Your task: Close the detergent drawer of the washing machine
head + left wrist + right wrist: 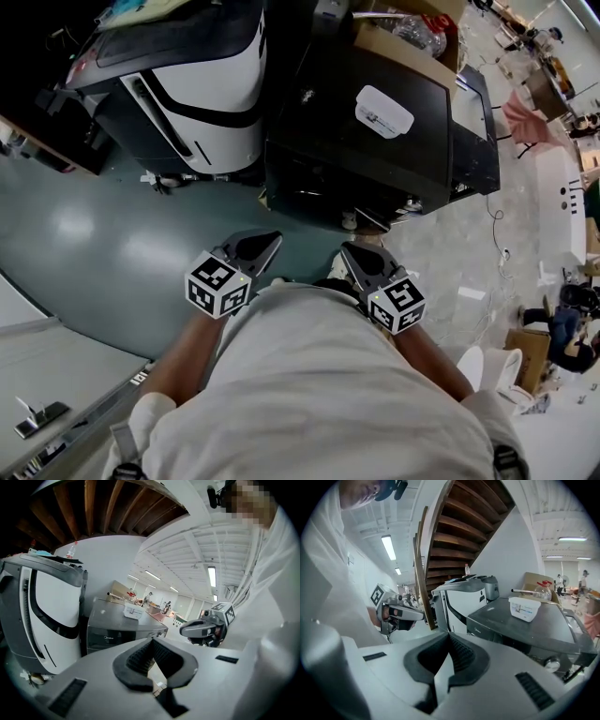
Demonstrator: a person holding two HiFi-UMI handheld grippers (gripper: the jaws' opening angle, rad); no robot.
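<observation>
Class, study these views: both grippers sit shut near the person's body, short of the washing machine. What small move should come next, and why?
Probably advance the right gripper toward the front panel of the washing machine. Both it and the left gripper are shut, empty and apart from the machine. The detergent drawer cannot be made out from here.

Bright in both gripper views, lit by long ceiling lights (212, 576). Dark under the stairs (89, 508) at the top. Soft white shine on the floor (80, 225) at left of the head view; almost black on the washing machine (375, 141). Bent at the edges, black corners.
</observation>
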